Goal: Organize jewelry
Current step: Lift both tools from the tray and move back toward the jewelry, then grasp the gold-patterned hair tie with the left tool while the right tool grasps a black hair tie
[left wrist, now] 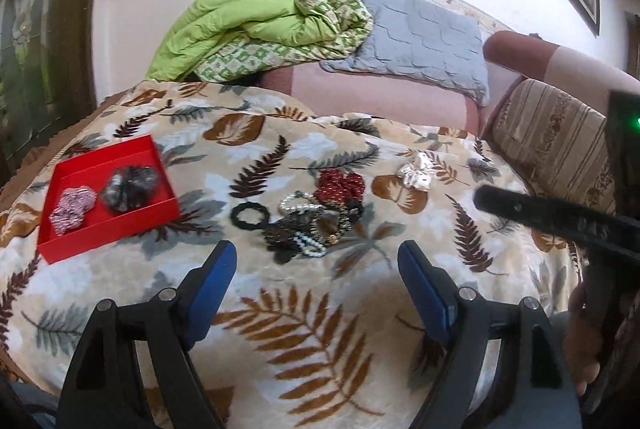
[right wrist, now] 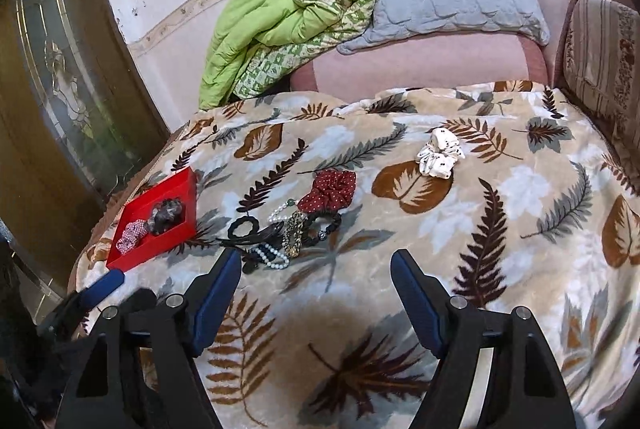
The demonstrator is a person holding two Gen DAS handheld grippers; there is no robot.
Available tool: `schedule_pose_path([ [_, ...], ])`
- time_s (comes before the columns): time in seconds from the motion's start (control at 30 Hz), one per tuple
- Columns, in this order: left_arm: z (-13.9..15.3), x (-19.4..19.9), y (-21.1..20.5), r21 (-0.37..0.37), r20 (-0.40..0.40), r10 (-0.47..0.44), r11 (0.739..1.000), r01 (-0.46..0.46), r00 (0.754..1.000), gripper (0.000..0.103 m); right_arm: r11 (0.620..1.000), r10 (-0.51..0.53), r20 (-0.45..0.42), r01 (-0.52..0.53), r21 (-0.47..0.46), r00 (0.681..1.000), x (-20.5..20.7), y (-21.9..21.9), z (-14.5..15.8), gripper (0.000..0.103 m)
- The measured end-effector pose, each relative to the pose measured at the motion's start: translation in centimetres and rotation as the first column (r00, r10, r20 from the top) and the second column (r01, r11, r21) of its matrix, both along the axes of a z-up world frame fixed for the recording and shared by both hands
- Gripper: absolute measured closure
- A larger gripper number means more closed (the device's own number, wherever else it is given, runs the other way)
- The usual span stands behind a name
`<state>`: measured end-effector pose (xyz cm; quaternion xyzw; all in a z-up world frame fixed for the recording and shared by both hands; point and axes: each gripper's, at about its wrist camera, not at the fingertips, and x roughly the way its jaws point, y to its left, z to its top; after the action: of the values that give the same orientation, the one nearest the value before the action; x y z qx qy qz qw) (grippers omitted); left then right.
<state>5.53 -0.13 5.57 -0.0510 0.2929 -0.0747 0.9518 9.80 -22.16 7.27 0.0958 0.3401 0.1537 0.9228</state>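
1. Left gripper (left wrist: 318, 261): blue pads spread wide, nothing between them, hovering over the leaf-print blanket (left wrist: 320, 329) just short of the jewelry pile (left wrist: 304, 221).
2. Right gripper (right wrist: 316, 269): likewise spread and empty, above the same blanket.
3. Pile: pearl strands, black rings, red dotted scrunchie (right wrist: 330, 189), tangled mid-blanket.
4. Red tray (left wrist: 52, 249) left of pile, holding a pink scrunchie (left wrist: 72, 207) and a grey one (left wrist: 128, 187).
5. White scrunchie (right wrist: 438, 153) lies apart, to the right.

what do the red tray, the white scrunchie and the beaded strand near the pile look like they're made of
Red tray: likely matte cardboard, with thin, flat, sharp-edged walls and no shine.
White scrunchie: gathered fabric with dark dots; slightly satiny in the left wrist view.
Beaded strand: small round glossy white beads, pearl-like; real or imitation can't be told.
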Motion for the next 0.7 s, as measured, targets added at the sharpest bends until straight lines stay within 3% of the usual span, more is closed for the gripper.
schedule_pose_path([
  [0.3, -1.4, 3.9, -2.5, 0.009, -0.040, -0.029, 1.000, 0.030, 0.999, 0.021, 1.000, 0.023, -0.040, -0.024, -0.014, 0.999, 6.7, -0.1, 0.6, 0.024],
  [0.5, -3.4, 7.8, -3.8, 0.022, -0.078, -0.061, 0.998, 0.063, 0.995, 0.021, 0.999, 0.025, -0.038, -0.023, 0.041, 0.999, 10.2, -0.5, -2.3, 0.033],
  [0.7, -6.6, 12.0, -5.6, 0.055, -0.147, -0.089, 0.994, 0.098, 0.985, 0.031, 1.000, -0.030, -0.109, 0.030, -0.001, 0.994, 11.8, -1.7, -4.8, 0.037],
])
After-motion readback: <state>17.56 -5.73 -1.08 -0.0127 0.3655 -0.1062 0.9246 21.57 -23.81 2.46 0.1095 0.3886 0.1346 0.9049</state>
